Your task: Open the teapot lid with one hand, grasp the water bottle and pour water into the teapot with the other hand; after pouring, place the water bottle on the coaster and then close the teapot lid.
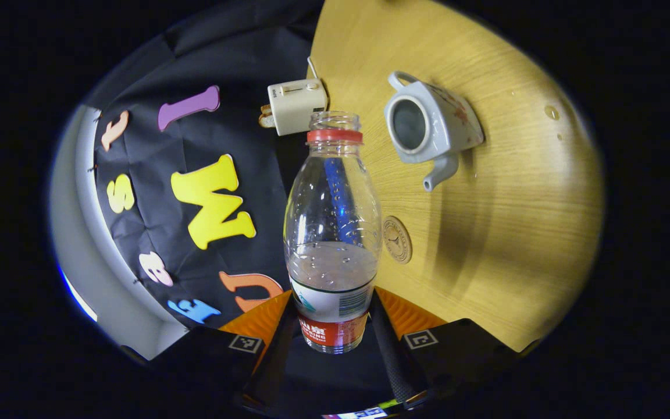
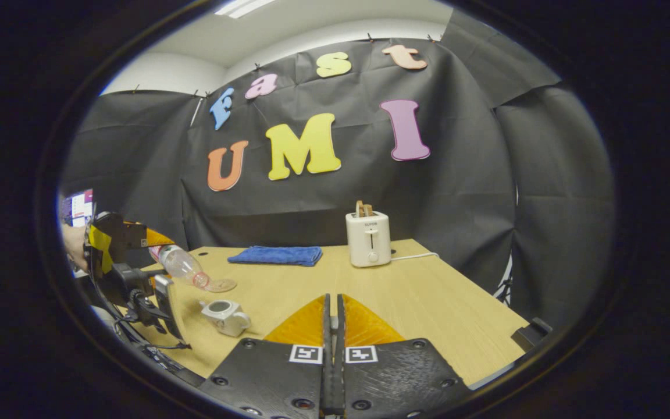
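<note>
A clear uncapped water bottle (image 1: 332, 233), about a third full, has my left gripper (image 1: 333, 317) shut on its labelled lower part. Beyond its mouth stands the white teapot (image 1: 428, 125), its top opening bare and its spout pointing toward the round coaster (image 1: 397, 239). In the right gripper view a hand at the far left holds the left gripper (image 2: 152, 247) with the bottle (image 2: 182, 266) tilted mouth-down above the coaster (image 2: 220, 285) and the teapot (image 2: 225, 316). My right gripper (image 2: 332, 308) is shut over the table, off to the teapot's right. Nothing shows between its fingers.
A white toaster (image 2: 368, 237) with bread in it stands at the back of the wooden table (image 2: 428, 302), its cable running right. A folded blue towel (image 2: 275, 255) lies at the back left. A few water drops (image 1: 551, 112) sit on the table beyond the teapot.
</note>
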A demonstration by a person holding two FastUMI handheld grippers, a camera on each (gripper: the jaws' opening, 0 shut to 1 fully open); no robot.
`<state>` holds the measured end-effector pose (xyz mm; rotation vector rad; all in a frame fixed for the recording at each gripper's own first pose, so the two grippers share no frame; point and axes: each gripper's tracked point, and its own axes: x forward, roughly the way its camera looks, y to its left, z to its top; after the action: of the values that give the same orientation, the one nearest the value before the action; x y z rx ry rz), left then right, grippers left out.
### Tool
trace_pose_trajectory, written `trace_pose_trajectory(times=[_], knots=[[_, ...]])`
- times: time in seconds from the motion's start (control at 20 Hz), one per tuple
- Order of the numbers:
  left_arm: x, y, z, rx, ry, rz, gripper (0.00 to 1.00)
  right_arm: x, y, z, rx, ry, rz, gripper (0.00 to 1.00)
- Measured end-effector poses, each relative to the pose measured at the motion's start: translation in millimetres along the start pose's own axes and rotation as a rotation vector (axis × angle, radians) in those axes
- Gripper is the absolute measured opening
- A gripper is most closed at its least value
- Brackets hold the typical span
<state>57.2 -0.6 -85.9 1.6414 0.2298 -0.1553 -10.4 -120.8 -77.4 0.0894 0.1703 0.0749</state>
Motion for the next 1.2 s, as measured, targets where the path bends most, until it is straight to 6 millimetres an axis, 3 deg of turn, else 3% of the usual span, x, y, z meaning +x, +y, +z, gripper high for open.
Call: trace_pose_trajectory(times=[0.3, 0.5, 0.7, 0.9, 1.0, 1.2], knots=[[-1, -24, -16, -0.609, -0.021, -0.112, 0.74, -1, 17, 9, -0.022, -0.006, 0.016, 0.00], [-13, -38, -21, -0.878, -0.034, -0.124, 0.74, 0, 30, 13, -0.033, -0.009, 0.027, 0.00], [-27, -36, -32, -1.187, -0.045, -0.107, 0.74, 1, 45, 14, -0.057, -0.008, 0.049, 0.00], [-36, -20, -40, -1.421, -0.071, -0.050, 0.74, 1, 57, 13, -0.069, -0.002, 0.064, 0.00], [-37, -9, -35, -1.458, -0.106, -0.015, 0.74, 0, 63, 12, -0.072, 0.000, 0.072, 0.00], [-33, -7, -16, -1.532, -0.169, -0.032, 0.74, 1, 71, 14, -0.079, -0.002, 0.078, 0.00]])
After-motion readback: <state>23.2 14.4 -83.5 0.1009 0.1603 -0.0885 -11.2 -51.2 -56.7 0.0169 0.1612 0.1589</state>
